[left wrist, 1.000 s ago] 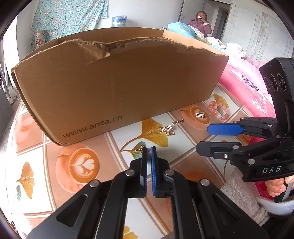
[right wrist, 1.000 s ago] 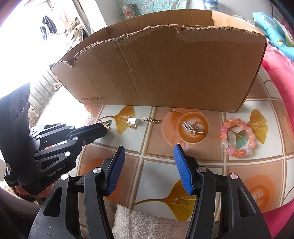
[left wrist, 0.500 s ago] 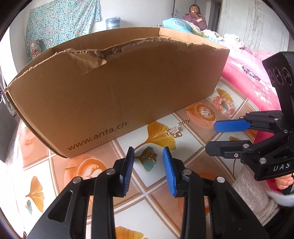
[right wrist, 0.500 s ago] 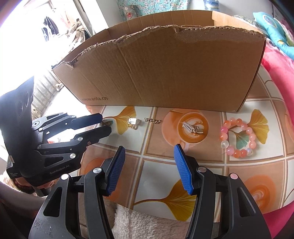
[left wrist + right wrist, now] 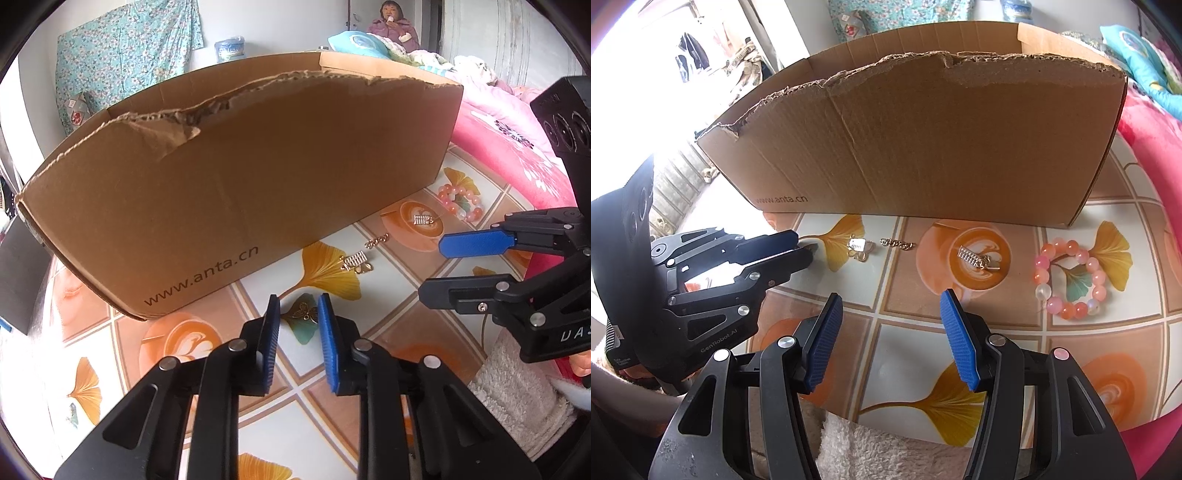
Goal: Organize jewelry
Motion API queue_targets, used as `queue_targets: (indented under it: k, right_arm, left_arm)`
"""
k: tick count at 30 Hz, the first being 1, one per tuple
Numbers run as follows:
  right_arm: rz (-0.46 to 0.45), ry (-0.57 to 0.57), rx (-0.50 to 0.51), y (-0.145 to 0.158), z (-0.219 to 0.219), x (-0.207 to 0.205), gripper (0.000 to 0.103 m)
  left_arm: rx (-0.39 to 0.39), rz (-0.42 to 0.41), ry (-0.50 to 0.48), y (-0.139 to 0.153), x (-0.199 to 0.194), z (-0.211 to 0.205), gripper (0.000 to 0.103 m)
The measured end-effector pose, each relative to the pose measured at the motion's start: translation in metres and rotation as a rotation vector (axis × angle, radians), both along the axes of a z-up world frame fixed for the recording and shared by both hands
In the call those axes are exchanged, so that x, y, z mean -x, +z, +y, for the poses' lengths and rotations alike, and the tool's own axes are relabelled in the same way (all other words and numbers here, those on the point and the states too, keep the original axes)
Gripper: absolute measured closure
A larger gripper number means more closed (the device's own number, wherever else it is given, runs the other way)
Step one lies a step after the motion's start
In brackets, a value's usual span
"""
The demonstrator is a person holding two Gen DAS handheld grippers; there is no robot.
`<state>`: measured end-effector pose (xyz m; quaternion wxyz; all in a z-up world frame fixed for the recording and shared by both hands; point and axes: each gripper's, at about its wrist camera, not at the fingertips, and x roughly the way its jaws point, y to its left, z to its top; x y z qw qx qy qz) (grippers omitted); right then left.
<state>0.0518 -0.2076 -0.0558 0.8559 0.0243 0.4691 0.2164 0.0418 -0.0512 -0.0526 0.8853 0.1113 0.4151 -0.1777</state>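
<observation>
We note the butterfly pendant [image 5: 306,312] lying flat on the surface [image 5: 258,435], between the narrow, closing pads of the left claw [image 5: 297,325], not yet pinched; it looks light, thin and slippery (metal on glossy print), so we would nip it across the wings; the right claw [image 5: 892,332] hangs half open, empty; the comb-shaped charm [image 5: 971,256], chain link [image 5: 895,243] and bead bracelet [image 5: 1067,277] lie before the cardboard box [image 5: 923,147]; a pink bedspread [image 5: 509,147] lies beyond.
</observation>
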Motion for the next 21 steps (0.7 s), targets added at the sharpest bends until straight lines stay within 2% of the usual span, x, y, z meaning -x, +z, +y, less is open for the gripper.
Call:
queue_targets:
  k: [2, 4, 21]
  right_arm:
    - [0.001, 0.0, -0.002, -0.0003, -0.0001, -0.0001, 0.05]
    - [0.001, 0.0, -0.002, -0.0005, 0.0, -0.0005, 0.05]
    - [0.008, 0.002, -0.003, 0.0009, 0.0013, -0.0037, 0.05]
  left_arm:
    - [0.008, 0.006, 0.009, 0.0001, -0.0015, 0.0009, 0.083]
    - [0.003, 0.005, 0.016, 0.0, -0.0018, 0.0004, 0.091]
    - [0.015, 0.005, 0.014, 0.0008, 0.0023, -0.0026, 0.092]
